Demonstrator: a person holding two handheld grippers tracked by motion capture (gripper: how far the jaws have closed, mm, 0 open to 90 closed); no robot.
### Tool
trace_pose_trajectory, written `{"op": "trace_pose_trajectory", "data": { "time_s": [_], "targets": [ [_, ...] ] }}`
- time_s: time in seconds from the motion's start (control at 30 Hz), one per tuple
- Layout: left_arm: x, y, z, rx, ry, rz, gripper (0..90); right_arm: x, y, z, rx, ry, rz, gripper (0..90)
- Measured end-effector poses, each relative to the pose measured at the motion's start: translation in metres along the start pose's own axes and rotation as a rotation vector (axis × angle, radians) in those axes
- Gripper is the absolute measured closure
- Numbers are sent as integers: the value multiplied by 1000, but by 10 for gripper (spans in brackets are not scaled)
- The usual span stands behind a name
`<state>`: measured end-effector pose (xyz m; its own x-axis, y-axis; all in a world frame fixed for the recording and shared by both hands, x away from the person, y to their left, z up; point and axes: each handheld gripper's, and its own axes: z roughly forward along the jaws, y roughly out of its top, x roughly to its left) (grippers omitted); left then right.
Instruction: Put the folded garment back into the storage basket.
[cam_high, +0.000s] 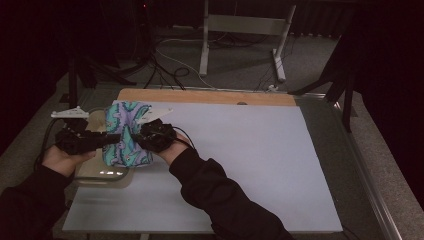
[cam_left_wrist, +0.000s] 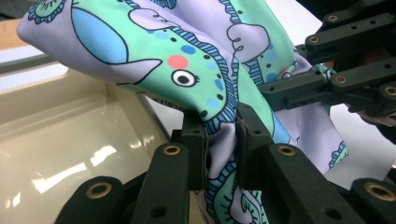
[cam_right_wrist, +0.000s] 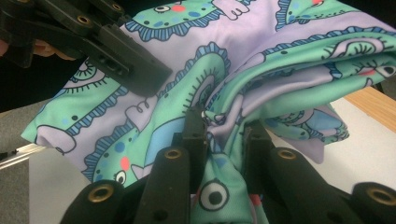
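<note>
I've got the cloth (cam_high: 126, 134) up off the table at about nine o'clock, bunched between both claws and hanging over the near corner of the beige tub (cam_high: 102, 172). Left gripper (cam_left_wrist: 220, 135) is clenched on a thick fold of it, jaws pinching fabric between the pads, and the right gripper (cam_right_wrist: 224, 135) is clamped the same way on a gathered wad from the three o'clock side. The worry, as I read it: both bites are on rumpled layers, not a clean edge, so if I pull the hands apart a layer could slide out and the cloth would sag or drop, maybe half in the tub, half on the white mat (cam_high: 250, 165). The two claws sit very near each other too, so any twist could knock linkages together or snag cloth in a joint. I'd spread slowly and watch for slack.
</note>
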<state>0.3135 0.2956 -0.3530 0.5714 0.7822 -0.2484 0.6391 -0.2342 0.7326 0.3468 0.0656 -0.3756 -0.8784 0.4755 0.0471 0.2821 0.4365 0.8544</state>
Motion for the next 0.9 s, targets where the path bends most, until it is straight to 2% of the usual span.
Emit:
{"op": "trace_pose_trajectory", "data": {
  "time_s": [0.13,0.3,0.33,0.4,0.63,0.73,0.8,0.83,0.9],
  "targets": [
    [9,-3,-10,4,33,-5,773,6,8,9,4,-1,-23,771],
    [18,-6,-18,5,51,-12,773,14,15,23,2,9,-17,771],
    [21,-8,-22,11,72,-13,773,16,16,26,4,6,-27,771],
    [26,-9,-25,13,86,-18,773,20,19,33,3,0,-37,771],
    [40,-10,-31,23,115,-30,773,31,26,49,-4,-26,-40,771],
    [47,-11,-32,32,142,-26,772,35,28,58,-8,-37,-25,771],
    [49,-12,-31,42,157,-22,772,36,28,60,-9,-43,-39,771],
    [53,-13,-30,53,176,-25,772,40,27,71,-9,-63,-45,771],
    [56,-14,-27,62,186,-26,772,41,26,74,-8,-66,-51,770]
  ]
}}
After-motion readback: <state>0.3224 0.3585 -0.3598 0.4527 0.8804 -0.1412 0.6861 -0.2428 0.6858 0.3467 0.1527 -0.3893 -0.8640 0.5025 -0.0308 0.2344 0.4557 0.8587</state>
